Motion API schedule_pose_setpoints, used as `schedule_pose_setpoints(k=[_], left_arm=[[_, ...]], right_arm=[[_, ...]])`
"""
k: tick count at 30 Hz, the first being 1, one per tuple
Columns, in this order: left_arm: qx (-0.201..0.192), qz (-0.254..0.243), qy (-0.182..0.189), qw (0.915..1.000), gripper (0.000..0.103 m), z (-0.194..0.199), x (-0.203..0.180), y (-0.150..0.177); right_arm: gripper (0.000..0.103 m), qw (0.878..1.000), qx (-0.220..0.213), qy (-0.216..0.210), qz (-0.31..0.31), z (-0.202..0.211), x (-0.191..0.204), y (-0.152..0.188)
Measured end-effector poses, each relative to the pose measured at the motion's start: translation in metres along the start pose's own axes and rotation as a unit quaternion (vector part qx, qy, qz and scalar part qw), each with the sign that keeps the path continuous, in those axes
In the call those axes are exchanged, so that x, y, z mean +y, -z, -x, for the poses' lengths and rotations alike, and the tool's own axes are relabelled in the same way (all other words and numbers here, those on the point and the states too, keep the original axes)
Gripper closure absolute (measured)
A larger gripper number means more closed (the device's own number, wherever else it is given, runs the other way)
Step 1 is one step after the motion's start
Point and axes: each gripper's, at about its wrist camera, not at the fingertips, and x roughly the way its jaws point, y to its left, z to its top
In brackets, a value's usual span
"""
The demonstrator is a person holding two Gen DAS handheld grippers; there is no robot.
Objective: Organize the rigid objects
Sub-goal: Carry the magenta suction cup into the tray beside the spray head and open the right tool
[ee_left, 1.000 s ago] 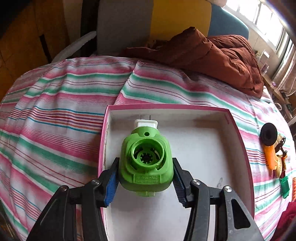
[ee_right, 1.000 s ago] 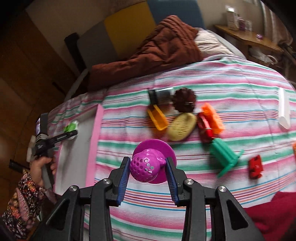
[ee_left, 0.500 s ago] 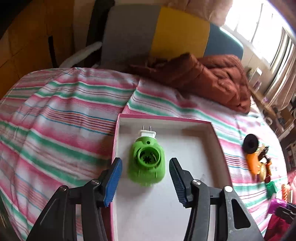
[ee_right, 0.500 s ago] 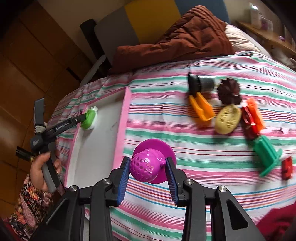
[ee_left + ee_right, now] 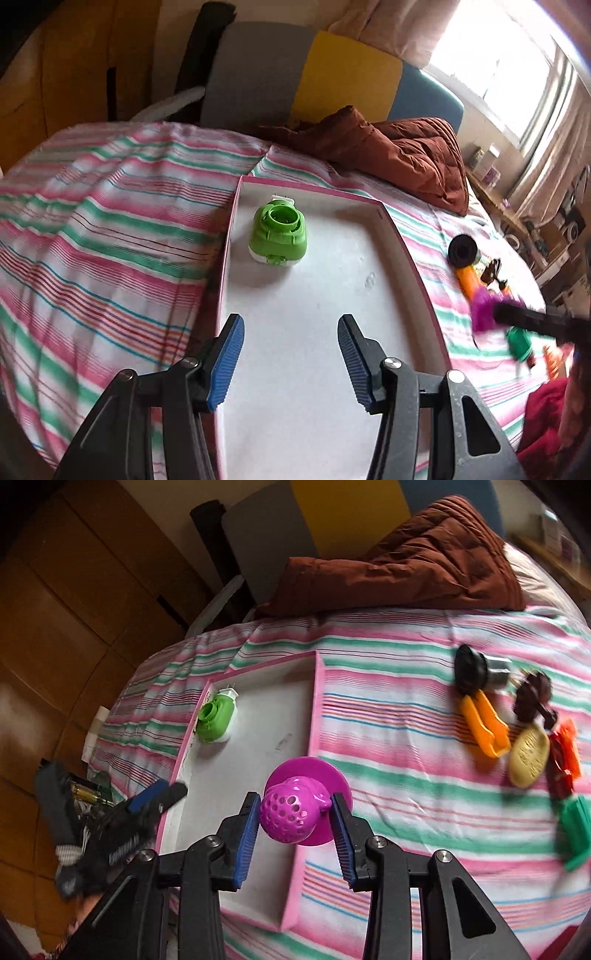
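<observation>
A green plug-in device [image 5: 279, 235] with white prongs lies in the far left corner of the pink-rimmed white box [image 5: 413, 254]; it shows as the green device [image 5: 216, 720] in the right wrist view too. My left gripper [image 5: 291, 360] is open over the box's near part, well back from the device, with nothing between its blue pads. My right gripper [image 5: 294, 816] is shut on a purple perforated knob with a round base [image 5: 295, 812], hovering above the right rim of the box [image 5: 317, 709]. The left gripper [image 5: 153, 797] also shows blurred at the box's left rim.
On the striped bedspread right of the box lie a black-capped tube [image 5: 476, 670], an orange clip [image 5: 484, 725], a dark brown piece [image 5: 532, 698], a tan oval [image 5: 528, 757], red and orange pieces [image 5: 563, 760] and a green piece [image 5: 576, 823]. A brown quilt [image 5: 417, 557] lies at the head.
My left gripper let go of the green device and drew back from it, jaws wide. My right gripper carried the purple knob leftward to the box's right rim.
</observation>
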Motion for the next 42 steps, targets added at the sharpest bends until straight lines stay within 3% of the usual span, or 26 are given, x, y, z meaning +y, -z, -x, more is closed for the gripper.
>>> schedule_pose_setpoints(k=[6, 28, 39, 41, 42], left_arm=[[-0.012, -0.029, -0.009, 0.9995, 0.050, 0.009, -0.005, 0.007], [0.004, 0.002, -0.005, 1.0000, 0.050, 0.011, 0.007, 0.018], [0.007, 0.004, -0.001, 1.0000, 0.050, 0.011, 0.009, 0.020], [0.006, 0.002, 0.001, 1.0000, 0.050, 0.011, 0.008, 0.021], [0.006, 0.001, 0.000, 1.0000, 0.050, 0.011, 0.008, 0.021]], right_arm=[[0.064, 1.000, 0.014, 0.001, 0.009, -0.029, 0.018, -0.017], [0.064, 0.996, 0.038, 0.059, 0.052, -0.123, 0.064, -0.082], [0.063, 0.999, 0.029, 0.033, 0.001, -0.148, 0.061, -0.110], [0.059, 1.000, 0.024, 0.016, -0.007, -0.147, 0.059, -0.111], [0.050, 1.000, 0.020, 0.012, -0.011, -0.146, 0.059, -0.111]])
